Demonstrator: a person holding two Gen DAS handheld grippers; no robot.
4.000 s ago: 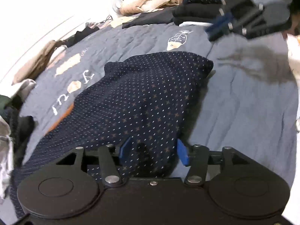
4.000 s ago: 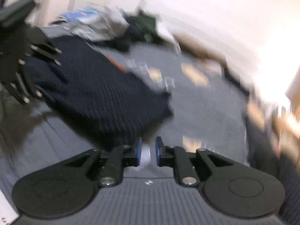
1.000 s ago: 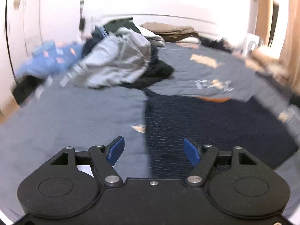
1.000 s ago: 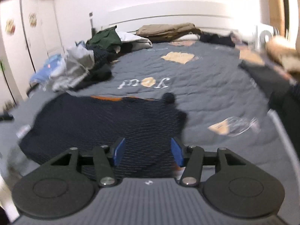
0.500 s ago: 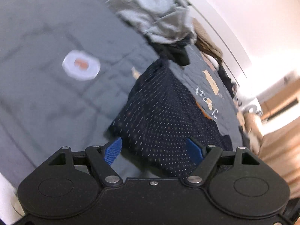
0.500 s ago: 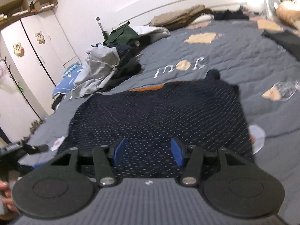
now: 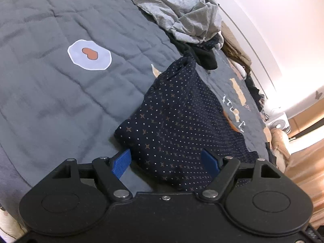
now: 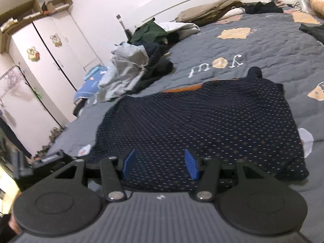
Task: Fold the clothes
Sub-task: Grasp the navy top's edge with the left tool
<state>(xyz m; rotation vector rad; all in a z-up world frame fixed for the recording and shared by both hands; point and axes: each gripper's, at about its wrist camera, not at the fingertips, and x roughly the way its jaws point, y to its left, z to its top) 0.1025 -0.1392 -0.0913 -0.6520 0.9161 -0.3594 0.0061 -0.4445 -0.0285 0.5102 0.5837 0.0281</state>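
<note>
A navy garment with small dots (image 7: 182, 121) lies spread flat on the grey quilted bed cover (image 7: 60, 93). My left gripper (image 7: 166, 164) is low over one near corner of it, jaws wide apart, with the corner's cloth lying between the blue pads (image 7: 121, 166) untouched. In the right wrist view the same garment (image 8: 202, 117) stretches away from me. My right gripper (image 8: 160, 165) hovers at its near edge, half open, the cloth below and between the pads (image 8: 191, 167), which do not press on it.
A heap of unfolded grey and dark clothes (image 7: 182, 14) lies beyond the garment, also in the right wrist view (image 8: 129, 68). Folded brown clothes (image 8: 208, 10) rest by the headboard. A white wardrobe (image 8: 50, 60) stands at the left, a fan (image 7: 279, 125) at the bed's far side.
The left view has rolled and sunk toward the garment's corner. The right gripper has shifted sideways along the near edge. Neither jaw width has visibly changed.
</note>
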